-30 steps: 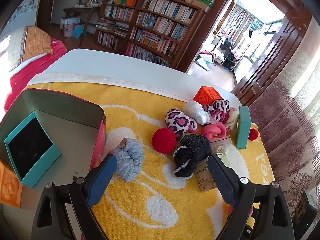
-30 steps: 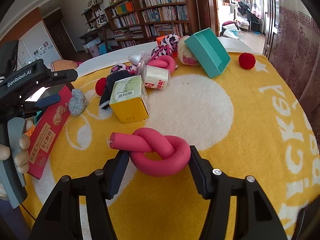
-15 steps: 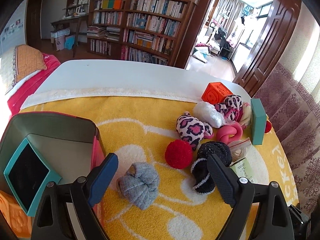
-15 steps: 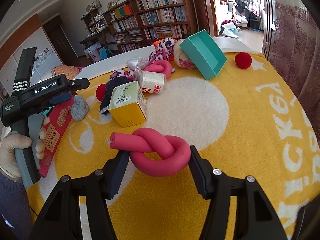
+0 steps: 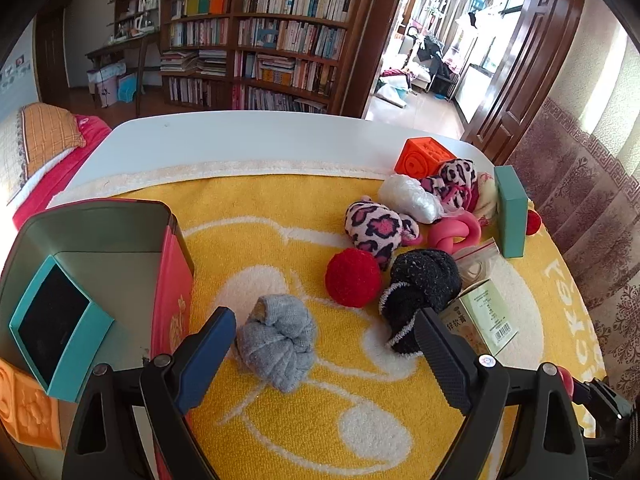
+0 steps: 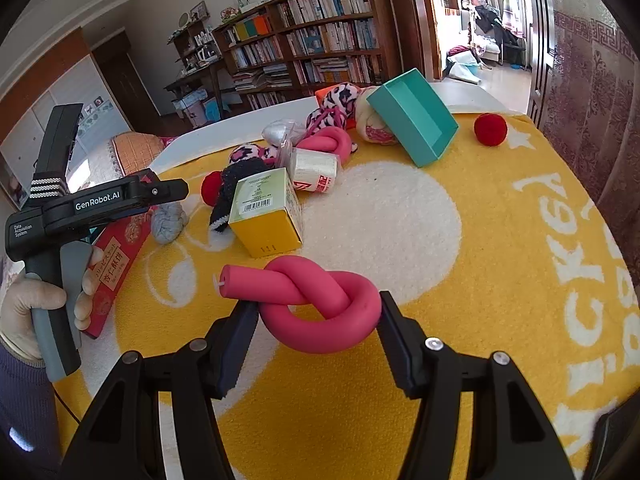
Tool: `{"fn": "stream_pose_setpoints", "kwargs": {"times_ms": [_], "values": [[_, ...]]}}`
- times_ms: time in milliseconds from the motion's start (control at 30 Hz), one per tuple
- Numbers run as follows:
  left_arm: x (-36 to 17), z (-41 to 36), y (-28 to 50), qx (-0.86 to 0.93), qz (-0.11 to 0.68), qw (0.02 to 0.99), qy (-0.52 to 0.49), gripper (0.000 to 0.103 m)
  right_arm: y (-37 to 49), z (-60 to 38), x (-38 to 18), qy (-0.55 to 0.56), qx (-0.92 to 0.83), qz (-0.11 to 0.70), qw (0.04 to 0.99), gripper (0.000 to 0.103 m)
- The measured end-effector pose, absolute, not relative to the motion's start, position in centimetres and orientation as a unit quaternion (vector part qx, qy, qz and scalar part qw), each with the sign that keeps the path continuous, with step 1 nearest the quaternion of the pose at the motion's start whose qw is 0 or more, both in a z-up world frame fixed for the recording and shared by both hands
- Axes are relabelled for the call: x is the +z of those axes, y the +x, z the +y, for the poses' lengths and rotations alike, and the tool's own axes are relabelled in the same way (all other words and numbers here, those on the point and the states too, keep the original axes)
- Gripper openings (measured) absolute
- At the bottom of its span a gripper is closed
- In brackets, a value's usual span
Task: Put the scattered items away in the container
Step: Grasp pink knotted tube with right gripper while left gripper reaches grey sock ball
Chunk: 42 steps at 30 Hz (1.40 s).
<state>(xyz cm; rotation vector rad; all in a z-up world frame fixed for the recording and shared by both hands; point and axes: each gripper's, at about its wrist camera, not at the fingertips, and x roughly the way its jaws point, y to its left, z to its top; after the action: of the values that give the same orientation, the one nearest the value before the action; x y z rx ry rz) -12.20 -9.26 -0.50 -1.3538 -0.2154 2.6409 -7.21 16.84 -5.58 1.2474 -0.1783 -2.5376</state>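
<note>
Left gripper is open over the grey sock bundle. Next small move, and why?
Probably ease the left gripper down and forward until its fingers straddle the grey sock bundle, then close. The bundle sits just ahead of the open fingers, nearest the red container, and nothing is held yet.

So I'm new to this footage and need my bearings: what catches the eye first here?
The knotted pink foam tube, gripped between the right gripper's jaws over the bright yellow towel. Next, the grey rolled sock between the left gripper's open jaws, beside the red tin, with a jumble of soft toys and boxes behind.
</note>
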Motion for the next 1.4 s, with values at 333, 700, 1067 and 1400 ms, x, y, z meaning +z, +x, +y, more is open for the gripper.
{"fn": "stream_pose_setpoints", "kwargs": {"times_ms": [333,700,1067,1400], "values": [[0.4,-9.3,-12.1,0.872,-0.121,0.114,-0.46,0.093,-7.3,17.1,-5.8,0.436,-0.885,-0.064,0.148,0.064],[0.0,-10.0,-11.6,0.868,-0.12,0.081,-0.475,0.093,-7.2,16.9,-5.9,0.437,-0.884,-0.063,0.152,0.064],[-0.7,-6.8,-11.5,0.877,-0.026,0.058,-0.476,0.091,-7.3,17.0,-5.8,0.437,-0.886,-0.06,0.144,0.064],[-2.2,-7.2,-12.9,0.877,0.031,-0.022,-0.479,0.067,-7.1,17.1,-5.5,0.431,-0.887,-0.065,0.151,0.064]]}}
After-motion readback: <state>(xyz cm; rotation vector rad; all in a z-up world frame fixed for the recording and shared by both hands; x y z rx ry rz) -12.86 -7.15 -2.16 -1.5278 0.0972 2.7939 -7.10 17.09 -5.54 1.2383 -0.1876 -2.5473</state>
